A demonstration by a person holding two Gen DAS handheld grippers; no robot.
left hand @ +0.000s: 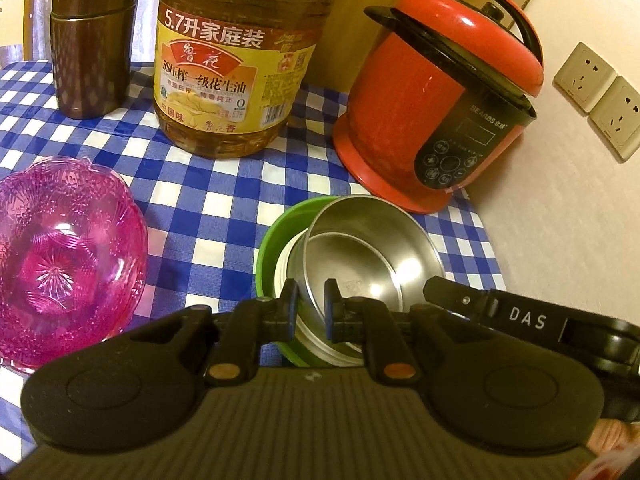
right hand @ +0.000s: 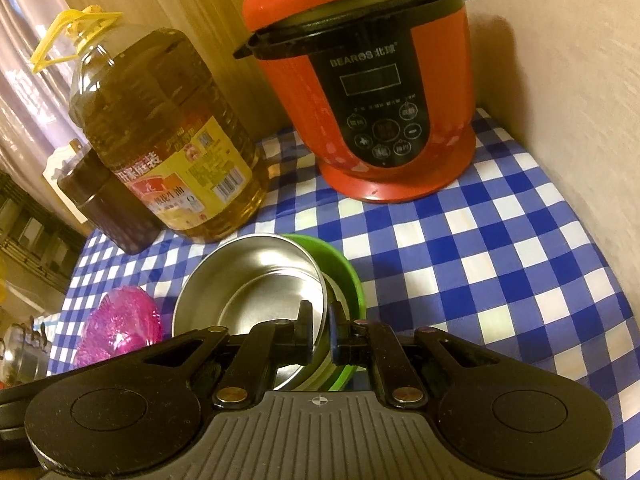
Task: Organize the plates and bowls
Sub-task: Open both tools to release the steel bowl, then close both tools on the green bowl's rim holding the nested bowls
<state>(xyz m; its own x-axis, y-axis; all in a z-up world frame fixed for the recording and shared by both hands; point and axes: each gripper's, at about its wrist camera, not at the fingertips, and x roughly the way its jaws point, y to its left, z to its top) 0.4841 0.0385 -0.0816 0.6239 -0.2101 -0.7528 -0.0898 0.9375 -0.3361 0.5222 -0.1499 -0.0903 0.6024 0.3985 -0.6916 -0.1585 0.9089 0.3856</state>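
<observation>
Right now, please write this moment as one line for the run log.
left gripper: shut on steel bowl rim | right gripper: shut on steel bowl rim | steel bowl: tilted in green bowl | pink bowl: apart

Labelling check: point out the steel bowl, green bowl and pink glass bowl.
steel bowl [left hand: 372, 264], left wrist view, inner floor.
green bowl [left hand: 266, 252], left wrist view, left rim.
pink glass bowl [left hand: 52, 272], left wrist view, inner base.

Checked tablecloth [left hand: 224, 208], pink bowl [left hand: 64, 256], green bowl [left hand: 268, 240], oil bottle [left hand: 236, 60], red cooker [left hand: 436, 96], brown canister [left hand: 92, 40]
</observation>
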